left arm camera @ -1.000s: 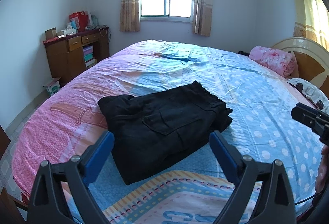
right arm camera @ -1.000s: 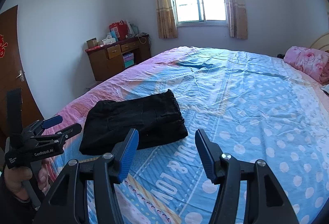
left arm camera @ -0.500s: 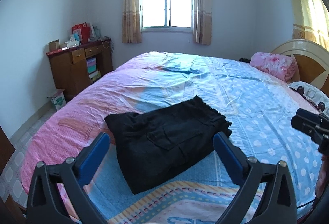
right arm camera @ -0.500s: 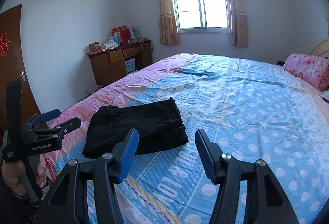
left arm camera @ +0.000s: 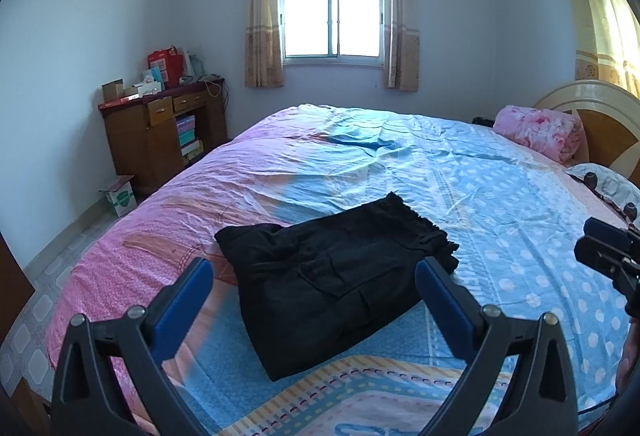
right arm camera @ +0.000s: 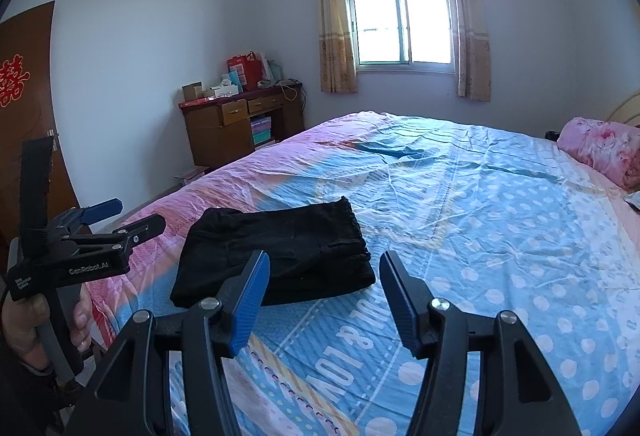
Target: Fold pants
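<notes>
One folded pants (left arm camera: 336,284), two tongs (left arm camera: 312,288) (right arm camera: 324,288), one bed (left arm camera: 500,195), one pink blanket (left arm camera: 540,129).

The bed (left arm camera: 500,195) offers a broad bare sheet to the right of and beyond the folded black pants (left arm camera: 332,284), the one obstacle on its near part, lying flat near the left edge. At the far right a rolled pink quilt (left arm camera: 540,131), a pillow (left arm camera: 608,183) and the headboard (left arm camera: 600,115) bound the surface, and off the far left corner stand a wooden desk (right arm camera: 240,131) and a small box (left arm camera: 120,193) on the floor. The left gripper (left arm camera: 312,288), jaws wide and empty, and the right gripper (right arm camera: 324,292), jaws apart and empty, hang clear above the near edge.
</notes>
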Demonstrator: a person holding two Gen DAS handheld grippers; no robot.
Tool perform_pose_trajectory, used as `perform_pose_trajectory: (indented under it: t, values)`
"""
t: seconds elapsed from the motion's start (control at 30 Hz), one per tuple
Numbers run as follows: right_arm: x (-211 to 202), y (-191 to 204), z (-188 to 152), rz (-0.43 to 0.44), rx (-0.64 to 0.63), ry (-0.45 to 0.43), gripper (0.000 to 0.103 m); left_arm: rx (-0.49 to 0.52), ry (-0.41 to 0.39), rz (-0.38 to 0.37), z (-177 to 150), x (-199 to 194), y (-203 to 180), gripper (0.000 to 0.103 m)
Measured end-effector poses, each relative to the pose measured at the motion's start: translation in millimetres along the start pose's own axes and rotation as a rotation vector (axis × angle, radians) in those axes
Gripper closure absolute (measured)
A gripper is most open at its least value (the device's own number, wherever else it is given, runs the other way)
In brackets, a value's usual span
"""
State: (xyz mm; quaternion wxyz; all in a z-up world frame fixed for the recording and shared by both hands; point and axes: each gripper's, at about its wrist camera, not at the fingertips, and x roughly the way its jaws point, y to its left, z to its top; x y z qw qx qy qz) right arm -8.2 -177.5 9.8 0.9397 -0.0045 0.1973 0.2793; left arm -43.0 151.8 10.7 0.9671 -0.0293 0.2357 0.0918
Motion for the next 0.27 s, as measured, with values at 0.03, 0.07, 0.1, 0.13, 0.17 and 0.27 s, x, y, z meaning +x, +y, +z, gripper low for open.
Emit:
perform_pose_trajectory:
  t: [0.03,0.07,0.1,0.13,0.17,0.27]
  values:
    - [1.4,-0.6,0.1,0.001,-0.001,0.002,0.044,0.000,0.001,0.002,-1.0,0.6,0.0,0.000]
    - [1.6,-0.1,-0.3,0.000,-0.002,0.004,0.044,0.002,0.003,0.004,-1.7,1.2,0.2,0.000]
    - [2.0,0.3,-1.1,0.001,-0.002,0.008,0.044,0.004,0.001,0.002,-2.7,1.4,-0.1,0.000]
    - [2.3,0.8,-1.6,0.003,-0.002,0.010,0.044,0.013,-0.002,0.000,-3.8,1.0,-1.3,0.000]
    - [2.6,1.2,-2.2,0.004,-0.002,0.012,0.044,0.022,-0.006,0.003,-4.4,0.9,-2.8,0.000]
    - [3.2,2.3,-3.3,0.003,-0.004,0.020,0.044,0.029,-0.004,-0.011,-5.7,0.2,-5.2,0.000]
